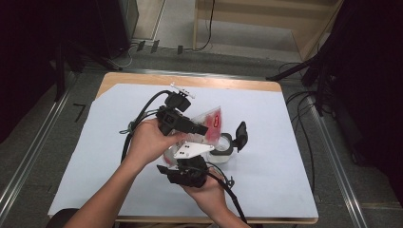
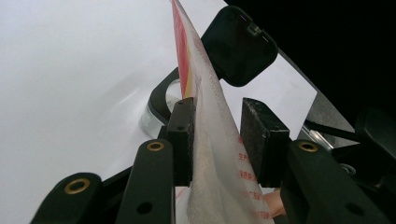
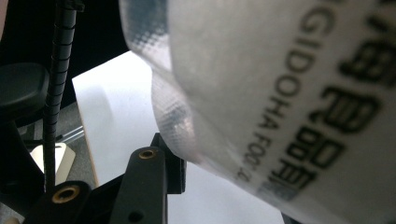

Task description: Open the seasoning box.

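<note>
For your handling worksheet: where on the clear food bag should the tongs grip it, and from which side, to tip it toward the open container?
Probably the flat, thin edge of the bag, approached edge-on as the left tongs do now. Its bulging, filled part would likely slip. The container sits open beside it.

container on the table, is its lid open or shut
Open. The black lid stands flipped up beside the container, and the left gripper view shows the lid's underside raised over the rim.
</note>
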Action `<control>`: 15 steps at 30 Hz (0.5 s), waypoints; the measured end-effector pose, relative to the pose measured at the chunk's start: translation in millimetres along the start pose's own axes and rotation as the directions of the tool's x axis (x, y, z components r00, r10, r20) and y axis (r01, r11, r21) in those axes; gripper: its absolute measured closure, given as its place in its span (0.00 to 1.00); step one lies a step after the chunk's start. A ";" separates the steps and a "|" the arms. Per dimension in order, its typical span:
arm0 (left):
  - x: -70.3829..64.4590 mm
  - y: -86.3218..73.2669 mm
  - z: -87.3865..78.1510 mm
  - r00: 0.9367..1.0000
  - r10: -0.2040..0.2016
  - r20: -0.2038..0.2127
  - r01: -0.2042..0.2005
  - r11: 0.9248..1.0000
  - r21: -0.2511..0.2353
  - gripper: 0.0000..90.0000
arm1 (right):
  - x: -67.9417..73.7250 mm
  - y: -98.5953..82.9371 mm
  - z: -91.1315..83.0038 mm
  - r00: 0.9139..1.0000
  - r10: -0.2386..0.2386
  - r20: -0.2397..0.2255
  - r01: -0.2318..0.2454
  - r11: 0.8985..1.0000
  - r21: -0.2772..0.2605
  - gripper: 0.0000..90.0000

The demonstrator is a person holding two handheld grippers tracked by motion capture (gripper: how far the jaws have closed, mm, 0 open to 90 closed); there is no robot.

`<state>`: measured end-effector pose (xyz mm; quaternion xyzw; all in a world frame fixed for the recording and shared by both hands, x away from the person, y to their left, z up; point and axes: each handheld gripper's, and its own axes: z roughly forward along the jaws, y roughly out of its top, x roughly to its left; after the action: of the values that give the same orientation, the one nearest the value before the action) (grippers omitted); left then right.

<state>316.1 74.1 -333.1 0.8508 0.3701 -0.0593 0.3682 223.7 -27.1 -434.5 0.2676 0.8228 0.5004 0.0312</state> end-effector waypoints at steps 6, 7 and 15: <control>-1.9 0.1 0.3 1.000 -0.004 -0.003 0.004 1.000 0.001 0.73 | 0.3 -0.1 -0.3 1.000 0.007 0.001 -0.007 1.000 -0.001 0.71; -2.0 0.1 0.3 1.000 -0.003 -0.005 0.003 1.000 0.001 0.73 | 0.4 -0.1 -0.3 1.000 0.007 0.001 -0.007 1.000 -0.001 0.71; -1.8 -0.1 0.3 1.000 0.004 -0.003 -0.004 1.000 0.000 0.73 | 0.3 -0.2 -0.2 1.000 0.006 0.001 -0.006 1.000 -0.001 0.71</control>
<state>314.8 72.8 -332.7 0.8517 0.3689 -0.0575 0.3677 223.2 -27.1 -434.5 0.2703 0.8218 0.5006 0.0299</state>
